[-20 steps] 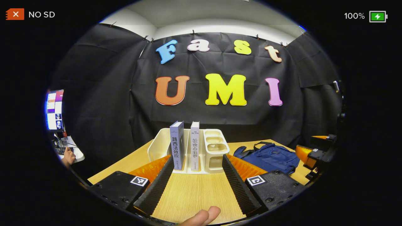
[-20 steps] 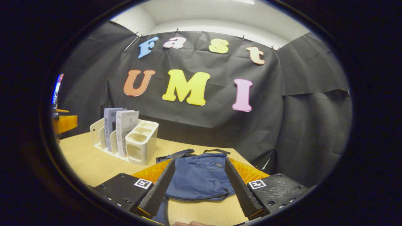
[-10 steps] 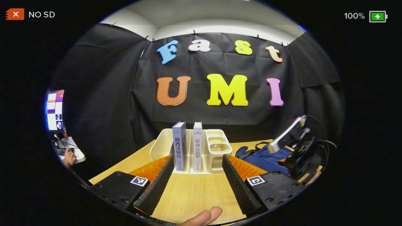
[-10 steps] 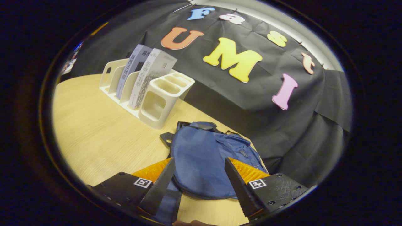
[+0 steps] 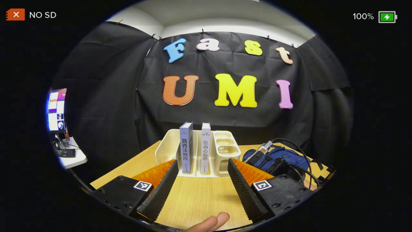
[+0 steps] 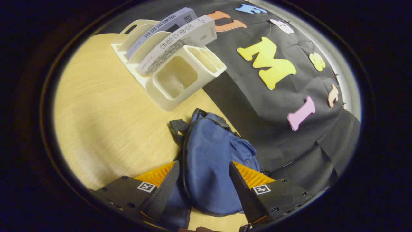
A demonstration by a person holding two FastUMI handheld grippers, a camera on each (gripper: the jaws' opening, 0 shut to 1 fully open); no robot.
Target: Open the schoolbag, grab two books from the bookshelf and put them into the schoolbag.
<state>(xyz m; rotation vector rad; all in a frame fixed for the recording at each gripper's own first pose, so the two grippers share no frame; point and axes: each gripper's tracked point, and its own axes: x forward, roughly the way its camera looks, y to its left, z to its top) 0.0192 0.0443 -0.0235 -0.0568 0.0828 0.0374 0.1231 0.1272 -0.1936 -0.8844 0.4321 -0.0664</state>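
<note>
The blue schoolbag [image 6: 209,161] lies flat and apparently still closed near the table's [image 6: 96,112] back edge, just beside the white bookshelf [image 6: 170,77], where two books [image 5: 194,146] stand upright. The right gripper [image 6: 199,190] hovers over the bag with fingers spread, grasping nothing, so opening seems the step in hand; next it likely must find the zipper. The left gripper [image 5: 201,187] waits released, facing the shelf.
</note>
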